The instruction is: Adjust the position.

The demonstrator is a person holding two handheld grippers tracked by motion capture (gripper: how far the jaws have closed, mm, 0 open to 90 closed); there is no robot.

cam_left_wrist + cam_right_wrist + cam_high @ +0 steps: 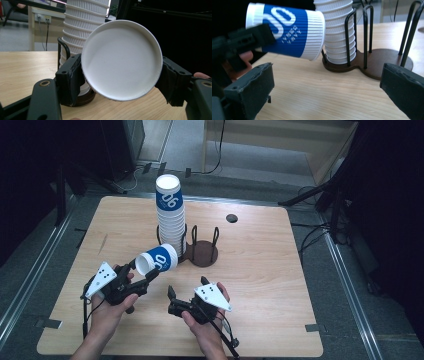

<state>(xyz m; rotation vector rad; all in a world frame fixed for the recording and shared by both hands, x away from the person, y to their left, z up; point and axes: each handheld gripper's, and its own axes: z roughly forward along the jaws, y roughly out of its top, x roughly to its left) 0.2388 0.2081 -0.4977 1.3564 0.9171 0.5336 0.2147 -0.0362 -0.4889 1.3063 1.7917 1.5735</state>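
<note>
A blue-and-white ribbed paper cup (159,259) lies on its side in the air, above the wooden table (260,285). My left gripper (142,270) is shut on it. In the left gripper view the cup's round white end (121,60) faces the camera, with a black jaw pressed on each side, my left gripper (121,82) gripping it there. A tall stack of similar cups (170,215) stands in a black wire holder (202,254). My right gripper (171,301) hovers near the front edge, open and with nothing in it. In the right gripper view, the held cup (287,30) hangs above and left of my right gripper (327,90).
The holder's second ring (387,60), on the brown base right of the stack (339,37), has no cups in it. A small dark round spot (231,218) marks the table's far side. Metal floor rails (350,285) run along both sides of the table.
</note>
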